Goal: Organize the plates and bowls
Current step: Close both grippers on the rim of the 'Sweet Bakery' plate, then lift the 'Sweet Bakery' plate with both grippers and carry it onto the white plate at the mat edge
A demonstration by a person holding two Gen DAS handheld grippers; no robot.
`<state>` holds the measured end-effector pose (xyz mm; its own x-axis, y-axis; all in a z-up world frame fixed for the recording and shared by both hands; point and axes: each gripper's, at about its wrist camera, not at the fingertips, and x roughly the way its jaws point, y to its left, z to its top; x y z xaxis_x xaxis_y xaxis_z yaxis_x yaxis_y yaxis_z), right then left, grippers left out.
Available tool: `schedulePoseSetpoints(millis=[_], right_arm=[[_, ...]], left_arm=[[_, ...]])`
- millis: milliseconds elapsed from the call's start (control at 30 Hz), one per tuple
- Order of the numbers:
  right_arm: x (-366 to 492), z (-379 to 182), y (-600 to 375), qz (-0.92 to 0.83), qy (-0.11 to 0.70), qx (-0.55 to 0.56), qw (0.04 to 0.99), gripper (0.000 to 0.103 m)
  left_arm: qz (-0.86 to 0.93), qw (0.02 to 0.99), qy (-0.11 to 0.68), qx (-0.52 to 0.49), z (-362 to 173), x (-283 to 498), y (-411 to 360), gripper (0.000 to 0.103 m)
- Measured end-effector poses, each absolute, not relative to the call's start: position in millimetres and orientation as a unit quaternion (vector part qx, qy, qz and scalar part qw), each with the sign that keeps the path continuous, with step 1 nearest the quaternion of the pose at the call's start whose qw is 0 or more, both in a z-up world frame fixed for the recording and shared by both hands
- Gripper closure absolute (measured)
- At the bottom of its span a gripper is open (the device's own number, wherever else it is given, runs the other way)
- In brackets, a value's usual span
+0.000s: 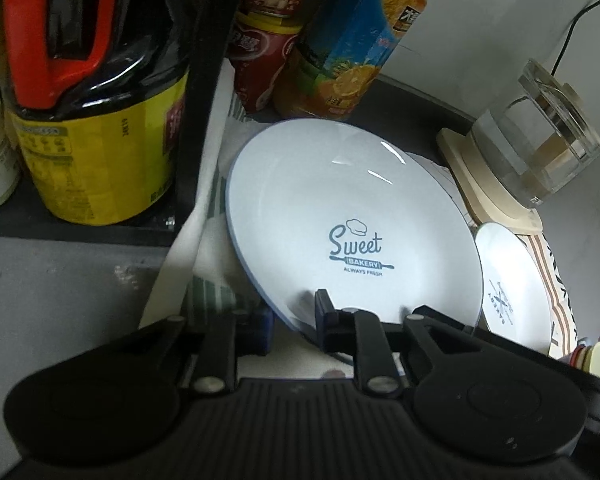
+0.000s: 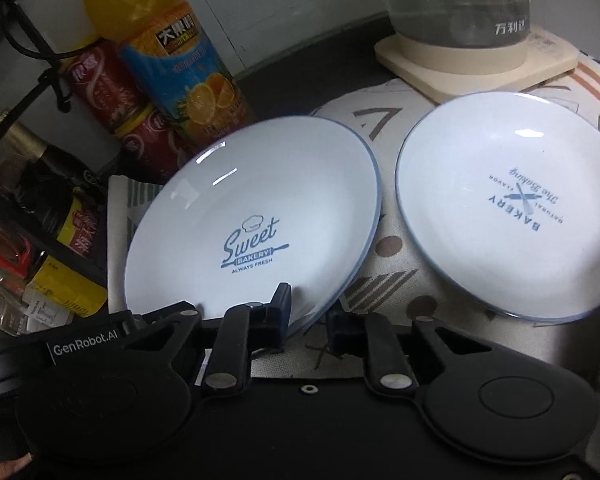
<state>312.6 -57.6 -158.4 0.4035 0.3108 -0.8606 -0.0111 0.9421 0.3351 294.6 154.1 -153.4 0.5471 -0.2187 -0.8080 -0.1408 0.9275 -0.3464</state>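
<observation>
A white plate with a blue rim and "Sweet Bakery" print [image 1: 340, 208] [image 2: 240, 200] sits tilted, its near edge raised off the patterned cloth [image 2: 380, 128]. My left gripper [image 1: 292, 324] is shut on the plate's near rim, one finger under it and one on top. My right gripper [image 2: 310, 320] pinches the same rim from the other side. A second white plate with "Bakery" print [image 2: 512, 216] [image 1: 512, 280] lies flat on the cloth to the right, touched by neither gripper.
An orange juice bottle [image 2: 188, 68] [image 1: 352, 52] and red cans [image 2: 112, 88] [image 1: 260, 60] stand close behind the tilted plate. A glass kettle on a cream base [image 2: 460, 8] [image 1: 540, 140] is at the back right. A black rack [image 1: 200, 100] with a large dark bottle [image 1: 88, 120] stands on the left.
</observation>
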Motion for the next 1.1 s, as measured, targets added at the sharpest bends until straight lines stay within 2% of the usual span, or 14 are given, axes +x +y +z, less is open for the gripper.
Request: schedulePoseSetpoints(millis=[767,1100], right_arm=[[256.5,-115.4,-73.4,0.150,0.521,0.121,0.832,0.086],[219.5,-106.2,-87.4,0.177,0.521,0.102,0.829,0.086]], left_arm=[[0.022,0.870,0.451,-0.196,-116.6,212.9,132.5,0.084],[0.046,0.868,0.450,-0.206,-116.8,167.3,119.4,0.084]])
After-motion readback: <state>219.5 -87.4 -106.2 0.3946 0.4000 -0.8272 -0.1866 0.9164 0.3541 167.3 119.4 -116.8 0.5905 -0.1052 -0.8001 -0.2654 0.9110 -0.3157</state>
